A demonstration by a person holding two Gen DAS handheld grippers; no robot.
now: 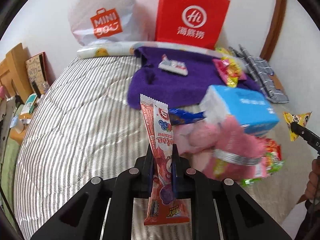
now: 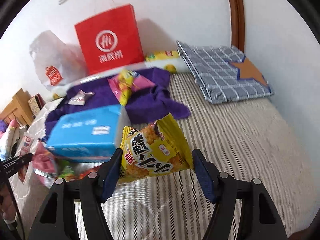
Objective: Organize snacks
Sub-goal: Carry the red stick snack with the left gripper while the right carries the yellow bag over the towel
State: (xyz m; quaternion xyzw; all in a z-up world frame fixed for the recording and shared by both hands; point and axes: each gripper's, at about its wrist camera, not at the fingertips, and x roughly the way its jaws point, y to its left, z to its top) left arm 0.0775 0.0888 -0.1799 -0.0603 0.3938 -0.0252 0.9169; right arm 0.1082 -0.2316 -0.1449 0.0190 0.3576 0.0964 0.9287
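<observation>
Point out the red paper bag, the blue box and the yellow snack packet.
red paper bag (image 2: 109,42): right wrist view, front logo.
blue box (image 2: 84,134): right wrist view, top face.
yellow snack packet (image 2: 155,152): right wrist view, printed front.

Left wrist view sits just behind the left gripper (image 1: 162,150), angled down over the striped bed (image 1: 80,110) toward the wall, close above the snack clutter. Right wrist view sits behind the right gripper (image 2: 157,158), same downward tilt, from further right, taking in the checked cushion (image 2: 226,70). Both share the red paper bag (image 1: 192,14) (image 2: 110,40), white plastic bag (image 1: 104,14) (image 2: 50,56), purple towel (image 1: 180,86) (image 2: 148,104) and blue box (image 1: 240,108) (image 2: 86,136); each catches the other gripper at its edge.
</observation>
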